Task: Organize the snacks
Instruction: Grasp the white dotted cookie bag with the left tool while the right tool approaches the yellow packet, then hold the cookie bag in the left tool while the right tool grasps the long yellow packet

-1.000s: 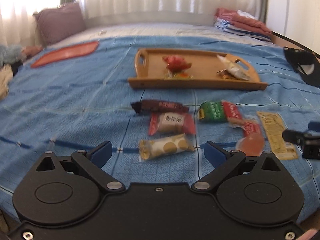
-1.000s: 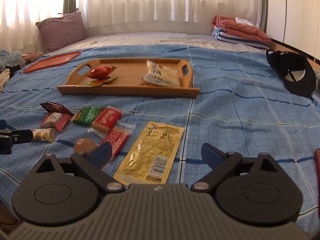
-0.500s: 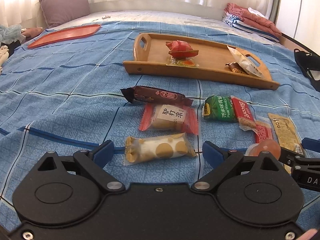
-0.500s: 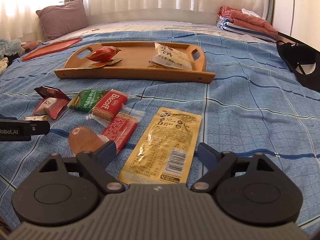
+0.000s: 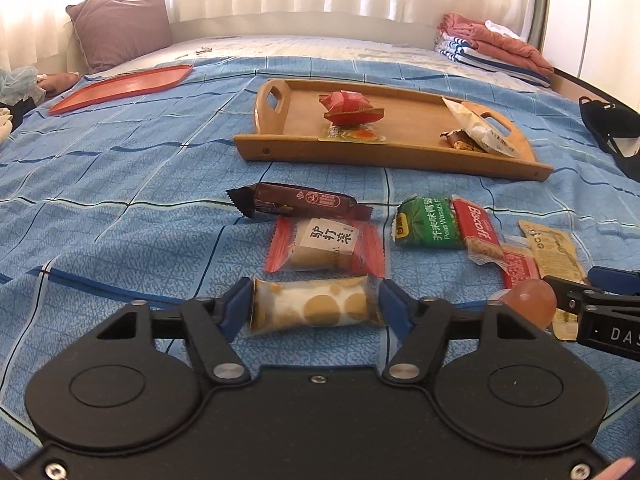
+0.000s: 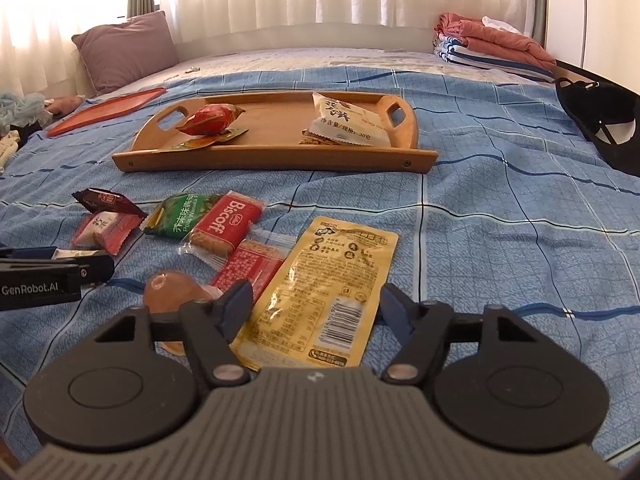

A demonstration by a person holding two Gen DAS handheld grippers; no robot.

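Note:
Several wrapped snacks lie on the blue bedspread in front of a wooden tray (image 5: 280, 148) that holds a few packets. My left gripper (image 5: 312, 300) is low over the bed, its jaws closing; the blue pads meet both ends of a cream packet with brown dots (image 5: 316, 312). My right gripper (image 6: 314, 304) is also closing, with a flat yellow packet (image 6: 328, 276) between its pads, which stand just off its edges. A pinkish jelly cup (image 6: 172, 292) and a thin red packet (image 6: 248, 264) lie beside its left finger.
Beyond the left gripper lie a red-edged packet (image 5: 324, 244), a brown bar (image 5: 296, 202), a green pea packet (image 5: 424, 222) and a Biscoff packet (image 5: 478, 228). An orange tray (image 5: 120, 86), a pillow (image 5: 120, 24), folded clothes (image 5: 496, 44) and a black cap (image 6: 600, 120) lie around.
Both grippers came closer to the bed and the snacks. Their jaws went from wide to narrow, the left around the dotted packet, the right around the yellow packet.

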